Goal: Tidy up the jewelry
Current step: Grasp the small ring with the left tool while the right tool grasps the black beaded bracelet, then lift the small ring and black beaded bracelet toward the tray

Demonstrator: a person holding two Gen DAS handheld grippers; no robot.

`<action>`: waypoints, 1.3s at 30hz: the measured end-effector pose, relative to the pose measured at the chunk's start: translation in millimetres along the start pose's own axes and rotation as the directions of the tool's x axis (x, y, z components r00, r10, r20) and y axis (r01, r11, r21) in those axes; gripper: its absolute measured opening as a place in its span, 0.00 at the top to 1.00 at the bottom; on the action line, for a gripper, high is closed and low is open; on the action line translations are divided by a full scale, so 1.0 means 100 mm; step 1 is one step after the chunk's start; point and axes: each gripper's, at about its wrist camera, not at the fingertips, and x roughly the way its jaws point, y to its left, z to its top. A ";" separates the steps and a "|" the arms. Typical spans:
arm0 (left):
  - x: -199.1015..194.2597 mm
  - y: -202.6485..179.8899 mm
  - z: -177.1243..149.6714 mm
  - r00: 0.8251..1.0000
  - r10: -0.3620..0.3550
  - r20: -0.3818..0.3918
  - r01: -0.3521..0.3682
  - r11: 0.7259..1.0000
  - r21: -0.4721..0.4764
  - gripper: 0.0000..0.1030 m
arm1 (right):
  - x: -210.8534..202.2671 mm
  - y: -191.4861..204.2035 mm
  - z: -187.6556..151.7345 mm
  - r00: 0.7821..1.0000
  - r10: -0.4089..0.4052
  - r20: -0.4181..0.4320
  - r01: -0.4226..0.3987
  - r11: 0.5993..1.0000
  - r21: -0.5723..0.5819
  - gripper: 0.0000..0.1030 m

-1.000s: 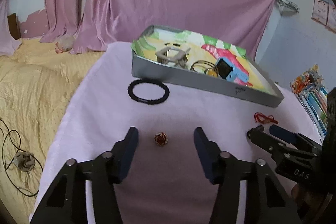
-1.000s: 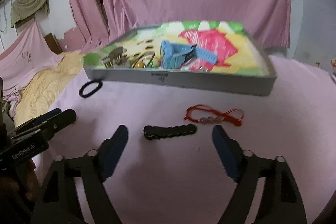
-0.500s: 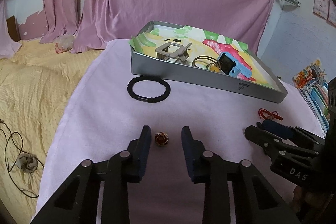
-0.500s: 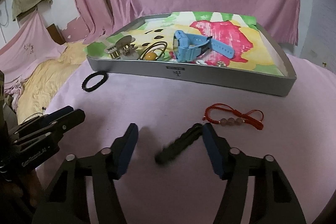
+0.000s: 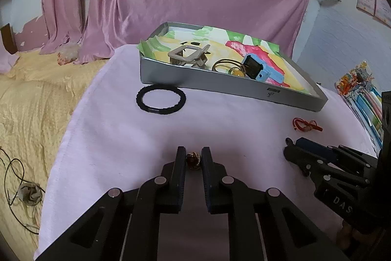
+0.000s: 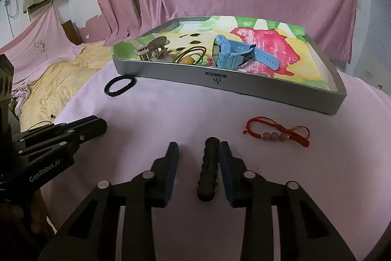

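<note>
- The left gripper had just been closing; its jaws stood nearly together around the small brown ring, pinching it where it sat on the pink tablecloth.
- The right gripper had also just been closing. Its jaws were still partly apart, with the black beaded bracelet between them: the bracelet lay against the inner face of the right-hand finger, and a clear gap remained to the left-hand finger.
- A second earlier the bracelet lay crosswise in front of the jaws; it had since been swung round. Its long axis now ran along the fingers, pointing away toward the grey tray.
- Judgement: the ring appeared secured and ready to lift; the bracelet was not yet gripped on both sides, and a lift at this stage would probably have dropped it.
- The tray already held a beige hair claw, a gold wire piece and a blue watch.
- Outside the tray, a black ring bracelet lay just beside its front wall, and a red cord bracelet lay near the right gripper.
</note>
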 end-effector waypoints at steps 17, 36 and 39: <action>0.03 -0.11 0.03 1.000 0.016 -0.007 -0.016 0.999 0.029 0.89 | -0.03 -0.12 -0.04 0.998 0.060 0.015 -0.060 0.998 0.034 0.89; 0.16 -0.23 0.19 0.999 -0.038 -0.026 0.039 0.999 0.025 0.89 | -0.06 -0.32 0.04 0.990 0.123 0.069 -0.128 0.989 0.079 0.99; 0.19 -0.23 0.16 0.998 -0.038 -0.044 0.039 0.999 0.018 0.89 | 0.00 -0.34 0.02 0.990 0.137 0.037 -0.140 0.986 0.089 0.99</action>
